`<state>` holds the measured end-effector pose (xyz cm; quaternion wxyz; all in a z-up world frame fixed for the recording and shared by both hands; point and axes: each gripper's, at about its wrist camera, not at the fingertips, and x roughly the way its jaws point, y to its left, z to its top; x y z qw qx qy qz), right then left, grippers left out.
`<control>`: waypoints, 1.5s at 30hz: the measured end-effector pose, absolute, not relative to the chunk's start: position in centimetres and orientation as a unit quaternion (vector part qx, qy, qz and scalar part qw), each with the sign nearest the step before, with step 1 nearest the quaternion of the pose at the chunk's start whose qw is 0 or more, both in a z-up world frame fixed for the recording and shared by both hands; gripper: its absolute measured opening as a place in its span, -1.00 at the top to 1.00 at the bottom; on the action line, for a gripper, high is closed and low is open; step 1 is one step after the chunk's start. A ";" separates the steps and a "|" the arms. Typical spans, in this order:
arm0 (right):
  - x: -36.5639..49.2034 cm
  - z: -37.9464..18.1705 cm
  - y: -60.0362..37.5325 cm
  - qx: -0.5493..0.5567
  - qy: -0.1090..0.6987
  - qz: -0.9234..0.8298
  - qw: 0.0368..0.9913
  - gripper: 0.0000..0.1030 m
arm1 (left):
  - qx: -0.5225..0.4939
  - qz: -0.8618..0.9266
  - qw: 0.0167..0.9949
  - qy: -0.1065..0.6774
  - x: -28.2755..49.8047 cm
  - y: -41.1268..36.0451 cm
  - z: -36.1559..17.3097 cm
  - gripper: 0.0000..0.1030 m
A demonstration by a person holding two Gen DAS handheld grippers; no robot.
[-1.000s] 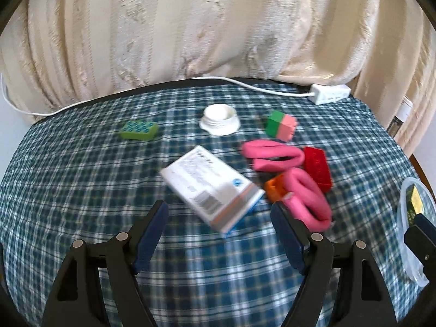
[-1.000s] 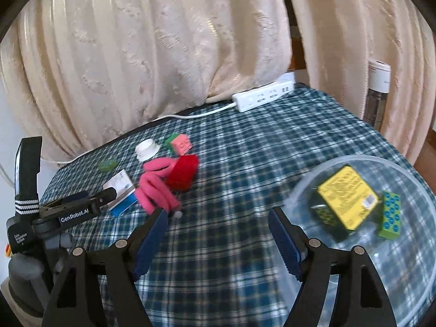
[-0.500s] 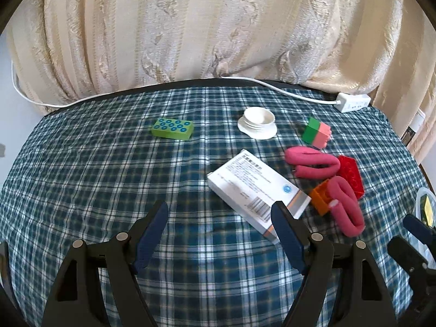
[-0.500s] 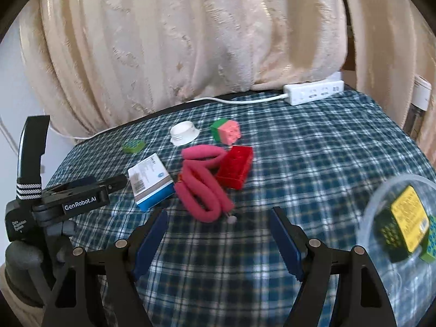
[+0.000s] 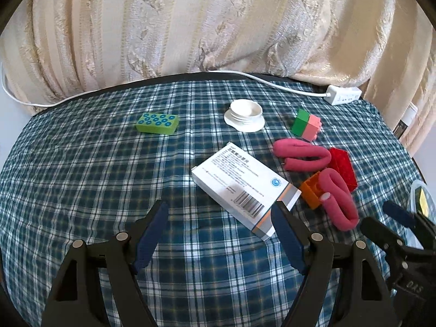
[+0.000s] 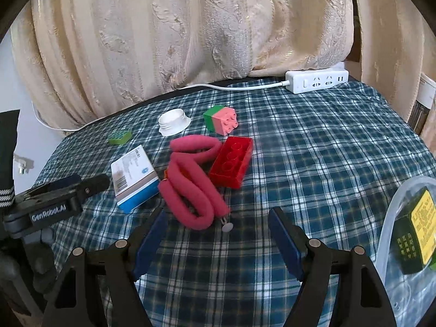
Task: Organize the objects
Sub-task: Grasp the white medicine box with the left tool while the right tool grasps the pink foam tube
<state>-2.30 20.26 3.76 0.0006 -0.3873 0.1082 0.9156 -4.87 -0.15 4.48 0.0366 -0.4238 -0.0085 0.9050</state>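
A plaid tablecloth holds toys; both the left gripper and right gripper hang released, empty. An orange block hides under the pink foam roller; a clear container is cut off.

I see a round table under blue plaid cloth. At my twelve o'clock lies a white cardboard medicine box, a studded green brick at eleven, a white plastic cap beyond.

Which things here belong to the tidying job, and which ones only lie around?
Job:
medicine box
pink foam roller
red brick
green-pink brick
green brick
orange brick
white cap
clear container

Lying about:
power strip
curtain
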 end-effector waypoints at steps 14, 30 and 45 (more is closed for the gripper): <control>-5.9 2.2 18.2 -0.408 0.035 0.911 -0.054 -0.55 | -0.439 0.898 0.023 -0.035 -6.5 -0.5 4.2 -0.53; -4.6 1.9 18.0 -0.421 0.023 0.903 -0.082 -0.11 | -0.463 0.883 0.010 -0.071 -8.7 1.4 3.4 -0.53; -1.2 2.0 19.0 -0.404 0.058 0.909 -0.086 -0.10 | -0.468 0.875 -0.063 -0.105 -11.0 2.3 1.9 -0.54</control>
